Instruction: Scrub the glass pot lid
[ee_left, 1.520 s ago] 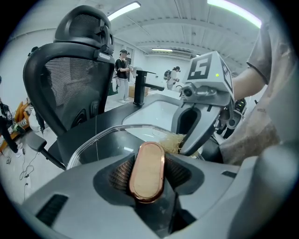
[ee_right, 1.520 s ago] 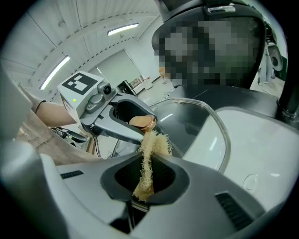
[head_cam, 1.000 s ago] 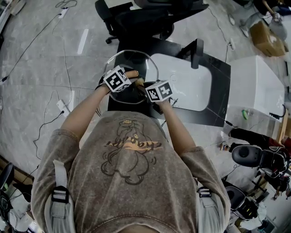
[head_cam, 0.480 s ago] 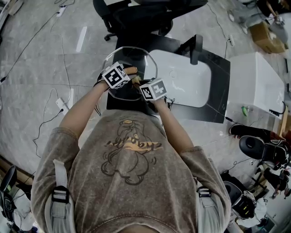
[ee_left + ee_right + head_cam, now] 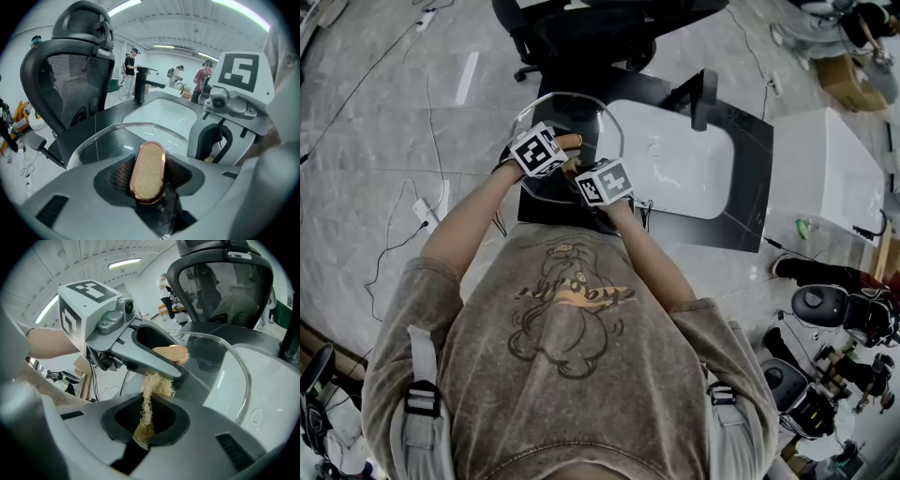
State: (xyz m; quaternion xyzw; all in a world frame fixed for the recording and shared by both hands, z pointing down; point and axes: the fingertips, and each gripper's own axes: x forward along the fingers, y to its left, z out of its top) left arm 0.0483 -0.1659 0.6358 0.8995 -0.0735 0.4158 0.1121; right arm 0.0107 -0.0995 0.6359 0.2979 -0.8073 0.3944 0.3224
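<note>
One glass lid (image 5: 592,124) sits at upper centre of the head view, over the black counter (image 5: 750,187) and beside one white sink (image 5: 675,169). The left gripper (image 5: 149,175) is clamped on the lid's single knob (image 5: 146,163). The right gripper (image 5: 146,423) pinches one brush (image 5: 150,390), bristles toward the glass. Assessment: the lid is likely stiff, fairly heavy, slippery and breakable. The knob is the sound hold, not the rim.
</note>
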